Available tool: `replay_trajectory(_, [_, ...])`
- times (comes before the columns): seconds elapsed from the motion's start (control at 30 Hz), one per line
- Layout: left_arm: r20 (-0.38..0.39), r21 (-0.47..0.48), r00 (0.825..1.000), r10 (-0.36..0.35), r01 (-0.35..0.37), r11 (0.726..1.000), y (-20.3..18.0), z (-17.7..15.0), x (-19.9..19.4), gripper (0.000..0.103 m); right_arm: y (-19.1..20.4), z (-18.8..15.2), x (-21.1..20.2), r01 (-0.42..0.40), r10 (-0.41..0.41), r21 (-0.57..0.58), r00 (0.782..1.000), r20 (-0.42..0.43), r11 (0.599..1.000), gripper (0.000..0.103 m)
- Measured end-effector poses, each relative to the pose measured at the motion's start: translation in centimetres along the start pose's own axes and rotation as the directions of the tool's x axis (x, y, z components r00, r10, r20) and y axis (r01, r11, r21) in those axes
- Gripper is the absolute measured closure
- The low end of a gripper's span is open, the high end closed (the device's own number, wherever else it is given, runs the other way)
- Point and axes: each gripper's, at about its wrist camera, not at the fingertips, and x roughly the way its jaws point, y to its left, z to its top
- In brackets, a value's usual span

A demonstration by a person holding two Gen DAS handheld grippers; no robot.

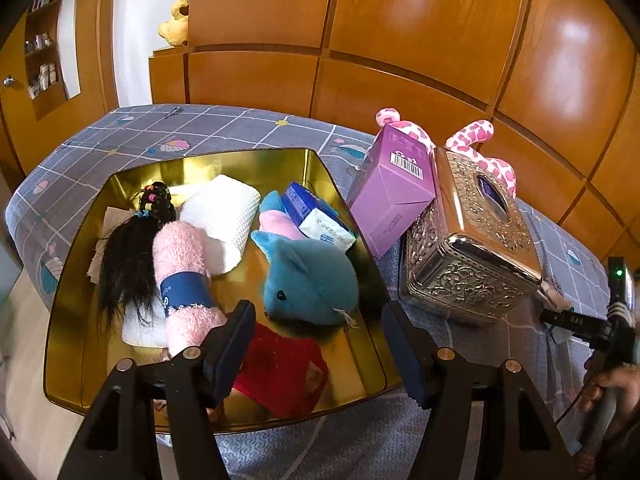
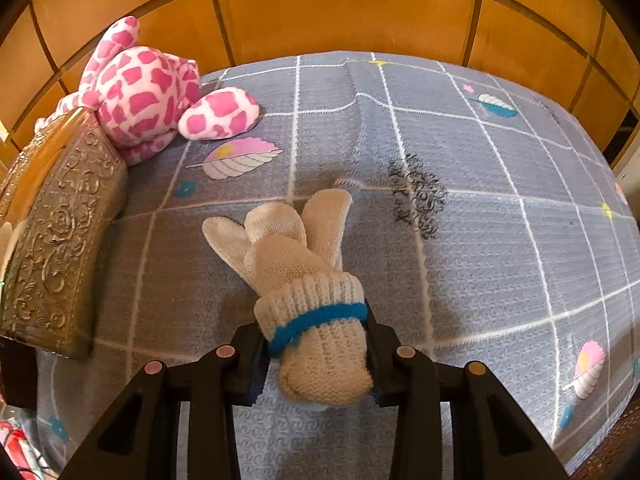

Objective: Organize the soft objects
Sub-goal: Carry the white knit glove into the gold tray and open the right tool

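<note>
A gold tray (image 1: pixel 248 164) on the bed holds a blue dolphin plush (image 1: pixel 308 280), a pink fluffy roll with a blue band (image 1: pixel 182 268), a white towel (image 1: pixel 226 216), a black hairpiece (image 1: pixel 128 256), a red knit piece (image 1: pixel 280 368) and a blue tissue pack (image 1: pixel 316 216). My left gripper (image 1: pixel 317 312) hovers open over the tray's near side with nothing between its fingers. In the right wrist view my right gripper (image 2: pixel 314 332) is shut on the blue-banded cuff of a cream knit glove (image 2: pixel 288 248), whose fingers lie on the bedspread.
A purple box (image 1: pixel 396 196) leans on an ornate metal tissue box (image 1: pixel 472 248) (image 2: pixel 56 232) right of the tray. A pink spotted plush (image 2: pixel 144 92) sits behind them. A black hair tangle (image 2: pixel 420 196) lies beyond the glove. Wooden panels (image 2: pixel 344 8) back the bed.
</note>
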Motion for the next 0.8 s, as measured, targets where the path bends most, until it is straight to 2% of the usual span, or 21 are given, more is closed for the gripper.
replay_trajectory(0.1, [0.002,-0.007,1.0,-0.001,0.001,1.0,0.3,0.1,-0.1,0.037,-0.1,0.3,-0.2,-0.053,0.054,0.036,0.998,-0.015,0.998,0.066])
replay_trajectory(0.27, [0.002,-0.014,1.0,0.006,-0.006,1.0,0.5,0.1,-0.1,0.037,0.5,1.1,-1.0,-0.111,0.11,0.063,0.994,0.01,0.992,0.066])
replay_trajectory(0.5, [-0.007,-0.01,1.0,0.011,-0.011,1.0,0.6,0.0,0.0,0.037,3.1,2.8,-3.7,-0.165,0.163,0.011,0.982,0.092,0.986,0.066])
replay_trajectory(0.8, [-0.003,-0.044,0.998,0.055,-0.056,0.997,2.5,-0.2,-0.6,0.037,7.6,4.5,-7.4,-0.27,0.283,-0.099,0.946,0.16,0.958,0.066])
